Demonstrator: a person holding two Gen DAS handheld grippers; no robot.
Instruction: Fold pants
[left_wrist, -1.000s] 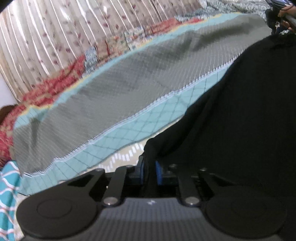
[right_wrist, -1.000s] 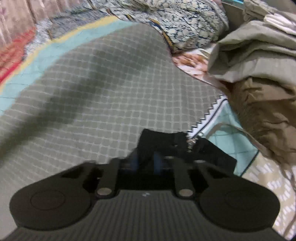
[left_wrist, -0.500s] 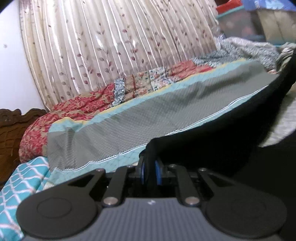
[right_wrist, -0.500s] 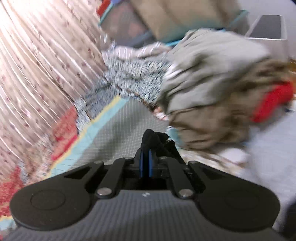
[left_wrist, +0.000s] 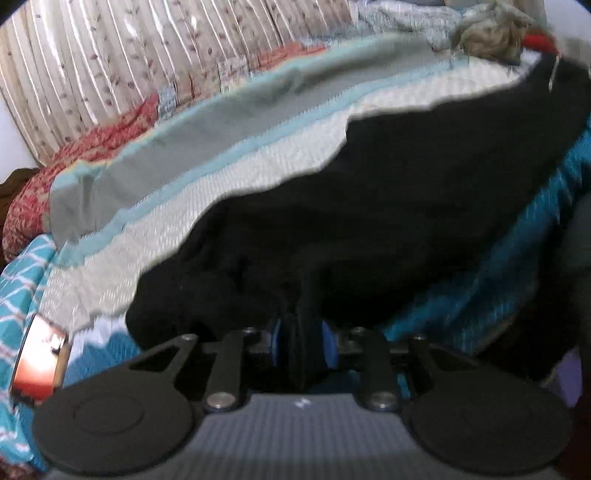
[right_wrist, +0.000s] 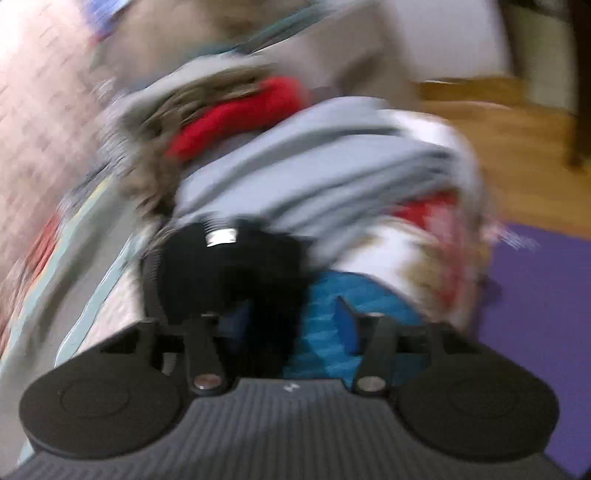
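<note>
The black pants (left_wrist: 406, 206) lie stretched across the bed, from my left gripper (left_wrist: 303, 339) up to the far right. The left jaws are opening, and a fold of black cloth still fills the gap and touches both blue pads. The right wrist view is blurred. It shows the pants' bunched waist end (right_wrist: 236, 273) with a shiny metal fastener (right_wrist: 221, 236). My right gripper (right_wrist: 291, 325) is opening wide. The cloth rests against its left pad only, and teal sheet shows through the rest of the gap.
A grey quilt (left_wrist: 221, 122) and a white patterned strip (left_wrist: 258, 162) cover the bed, with teal sheet (left_wrist: 498, 266) at the near edge. A curtain (left_wrist: 110, 55) hangs behind. A heap of clothes (right_wrist: 295, 158) lies at the bed's right end. A purple mat (right_wrist: 535, 314) covers the wooden floor (right_wrist: 517, 129).
Both grippers swept back toward the bed's near edge, pulling the pants flat across it. The right gripper rolled and its jaws sprang apart. The left jaws widened slightly.
</note>
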